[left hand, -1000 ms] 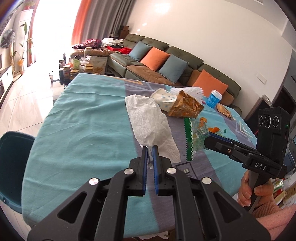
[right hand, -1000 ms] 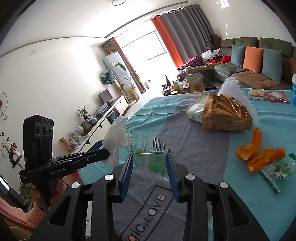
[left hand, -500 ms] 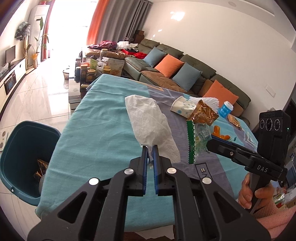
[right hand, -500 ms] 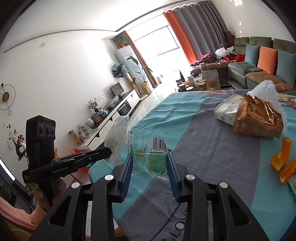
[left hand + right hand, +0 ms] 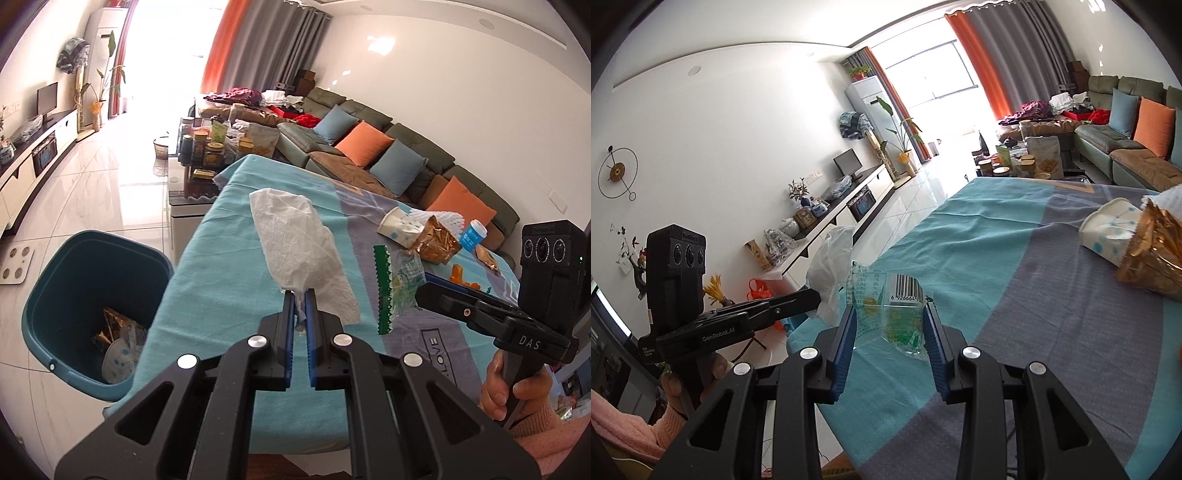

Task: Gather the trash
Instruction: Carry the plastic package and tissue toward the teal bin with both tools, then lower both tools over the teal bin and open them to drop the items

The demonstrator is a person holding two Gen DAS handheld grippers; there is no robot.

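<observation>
My left gripper (image 5: 300, 295) is shut on a crumpled white tissue (image 5: 295, 240) that stands up above its fingertips, over the table's near left edge. My right gripper (image 5: 889, 314) is shut on a clear plastic wrapper with green print and a barcode (image 5: 886, 299). The same wrapper (image 5: 397, 284) shows in the left wrist view, held by the right gripper (image 5: 421, 291). A teal trash bin (image 5: 74, 273) stands on the floor left of the table, holding a paper cup and a gold wrapper. The tissue (image 5: 831, 266) and left gripper (image 5: 816, 295) appear in the right wrist view.
The table wears a teal and grey cloth (image 5: 229, 288). Further along lie a paper cup (image 5: 399, 225), a gold foil bag (image 5: 437, 240), a blue-capped bottle (image 5: 472, 236) and orange peel (image 5: 460, 277). A sofa (image 5: 388, 158) and a cluttered low table (image 5: 214, 147) stand beyond.
Both grippers have swung left along the table with their loads still held. The trash bin has come fully into the left wrist view, and the gold bag has slid to the right edge of the right wrist view.
</observation>
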